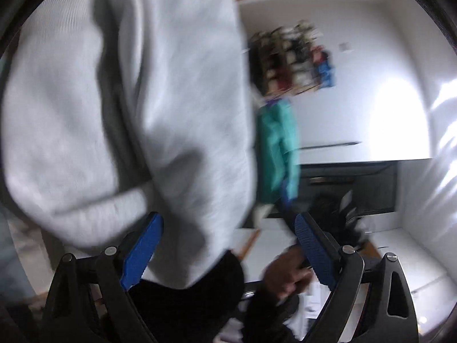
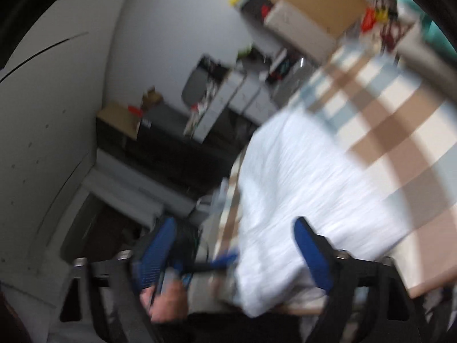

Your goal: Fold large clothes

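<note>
Garment: in the right wrist view we see a pale folded garment (image 2: pixel 308 200) filling the centre and lower right, lying on a checked cloth (image 2: pixel 400 108) over the table; its near edge hangs just past the table rim at lower centre.
Right gripper (image 2: pixel 237 254): spread wide, nothing between its blue pads; the garment lies beyond and partly behind the right-hand finger.
Left gripper (image 1: pixel 228 243): also spread, pinching nothing; the grey sweatshirt (image 1: pixel 128 100) filling the left of that view is worn by a person, and a hand (image 1: pixel 288 271) shows at lower centre.
Step in hand: we judge this a release and pull-away after a fold, though heavy blur hides the detail.
Doing it well: we should keep both grippers clear of the garment so no edge drags open, then check the overhanging edge before the next fold.
</note>
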Motion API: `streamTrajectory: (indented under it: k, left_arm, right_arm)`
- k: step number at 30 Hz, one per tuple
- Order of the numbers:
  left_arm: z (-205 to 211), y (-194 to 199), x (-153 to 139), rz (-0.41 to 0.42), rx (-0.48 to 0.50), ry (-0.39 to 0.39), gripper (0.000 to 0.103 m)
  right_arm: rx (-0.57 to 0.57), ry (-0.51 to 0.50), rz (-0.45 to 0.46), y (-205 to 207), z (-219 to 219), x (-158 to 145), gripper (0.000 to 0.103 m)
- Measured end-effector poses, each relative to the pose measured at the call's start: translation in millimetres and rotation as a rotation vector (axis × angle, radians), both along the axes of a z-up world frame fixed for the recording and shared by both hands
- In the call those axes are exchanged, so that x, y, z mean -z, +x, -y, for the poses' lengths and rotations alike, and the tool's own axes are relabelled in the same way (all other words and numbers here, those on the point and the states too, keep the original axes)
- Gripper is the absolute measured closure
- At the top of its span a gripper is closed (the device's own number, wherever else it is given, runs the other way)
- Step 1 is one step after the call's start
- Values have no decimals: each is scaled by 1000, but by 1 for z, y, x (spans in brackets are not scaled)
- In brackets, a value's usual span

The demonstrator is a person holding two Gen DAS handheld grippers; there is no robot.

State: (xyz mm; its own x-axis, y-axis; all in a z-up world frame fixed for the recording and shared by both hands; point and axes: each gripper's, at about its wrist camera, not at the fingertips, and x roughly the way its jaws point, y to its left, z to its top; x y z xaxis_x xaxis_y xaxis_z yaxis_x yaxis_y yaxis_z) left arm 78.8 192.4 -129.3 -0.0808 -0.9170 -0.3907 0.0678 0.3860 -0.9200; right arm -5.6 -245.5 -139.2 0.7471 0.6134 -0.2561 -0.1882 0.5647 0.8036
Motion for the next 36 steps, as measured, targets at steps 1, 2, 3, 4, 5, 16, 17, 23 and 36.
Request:
streamTrajectory:
  k: [1, 2, 3, 4, 5, 16, 17, 23, 36]
  left_arm:
    - [5, 1, 3, -7, 0, 36, 10]
    - [8, 1, 9, -18, -8, 62, 10]
    - [10, 2, 13, -29, -25, 72, 10]
    - [11, 3, 16, -43, -42, 61, 10]
    - [10, -1, 15, -46, -46, 44, 11]
    - [-4, 3, -5, 108, -64, 131, 97]
    - [-7, 0, -8, 121, -68, 143, 97]
    - [-38, 5, -10, 202, -132, 290, 98]
    - [-43, -6, 15, 221, -164, 499, 84]
  right_arm:
    - [17, -11, -5, 4, -2, 0, 7]
    - [28, -22, -20, 8, 2, 2, 7]
    - [39, -26, -48, 16, 5, 9, 7]
    - [36, -15, -76, 23, 5, 15, 7]
    - [22, 21, -116, 32, 5, 27, 7]
    - [-170, 98, -171, 48, -17, 64, 14]
    - [-199, 52, -183, 48, -23, 62, 22]
    - [-342, -67, -330, 68, -45, 82, 103]
    - [-504, -619, -344, 83, -134, 61, 103]
